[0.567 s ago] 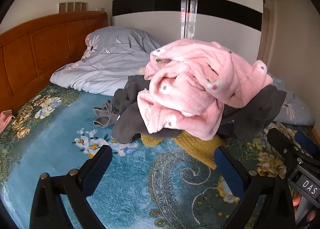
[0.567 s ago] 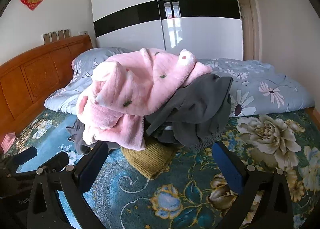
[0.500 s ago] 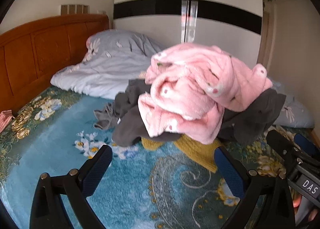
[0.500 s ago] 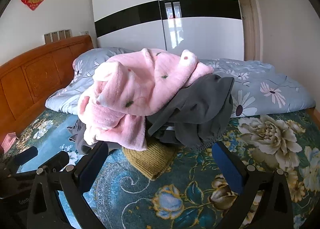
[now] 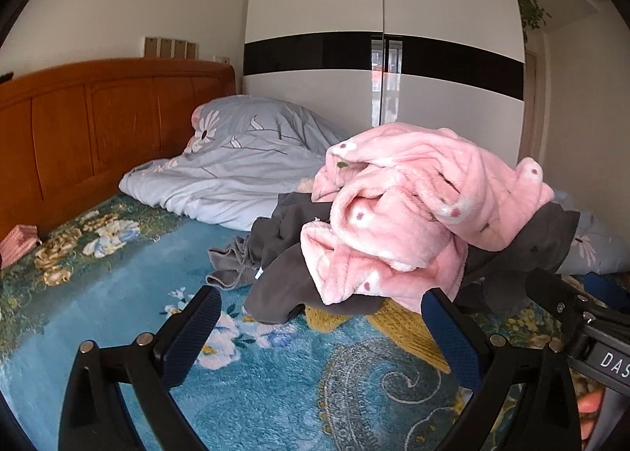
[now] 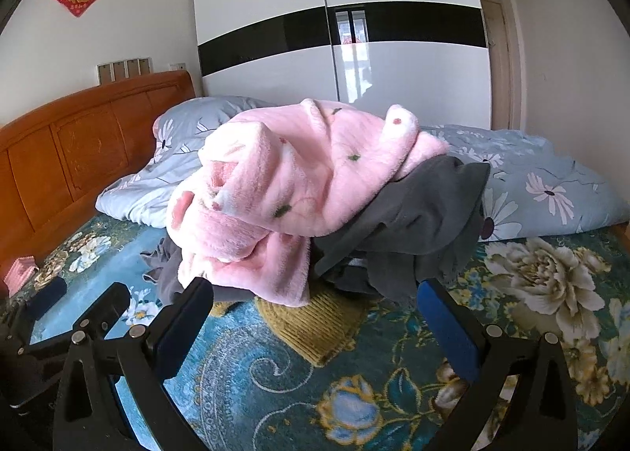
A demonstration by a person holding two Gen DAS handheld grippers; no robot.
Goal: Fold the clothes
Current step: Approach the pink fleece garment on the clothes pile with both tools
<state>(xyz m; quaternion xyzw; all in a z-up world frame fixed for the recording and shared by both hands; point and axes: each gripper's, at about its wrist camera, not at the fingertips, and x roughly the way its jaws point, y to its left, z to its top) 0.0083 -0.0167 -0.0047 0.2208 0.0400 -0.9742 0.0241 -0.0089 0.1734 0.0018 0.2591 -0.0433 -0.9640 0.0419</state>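
Observation:
A pile of clothes lies on the bed: a fluffy pink garment [image 5: 413,211] on top, dark grey garments [image 5: 287,278] under it and a mustard knitted piece [image 5: 397,327] at the bottom. The same pink garment [image 6: 299,191], grey garment [image 6: 417,230] and mustard piece [image 6: 323,325] show in the right wrist view. My left gripper [image 5: 323,333] is open and empty, just in front of the pile. My right gripper [image 6: 315,321] is open and empty, close before the pile's mustard edge. The right gripper's body [image 5: 582,317] shows at the left view's right edge.
The bed has a blue floral cover [image 5: 118,293] and a wooden headboard [image 5: 78,128]. A grey-blue flowered duvet [image 5: 244,163] lies behind the pile and stretches right [image 6: 551,183]. A small pink item [image 5: 17,242] sits by the headboard. A white wardrobe [image 5: 378,57] stands behind.
Both cameras have tilted up and drawn a little nearer the pile. The clothes have not moved. Both grippers stay open.

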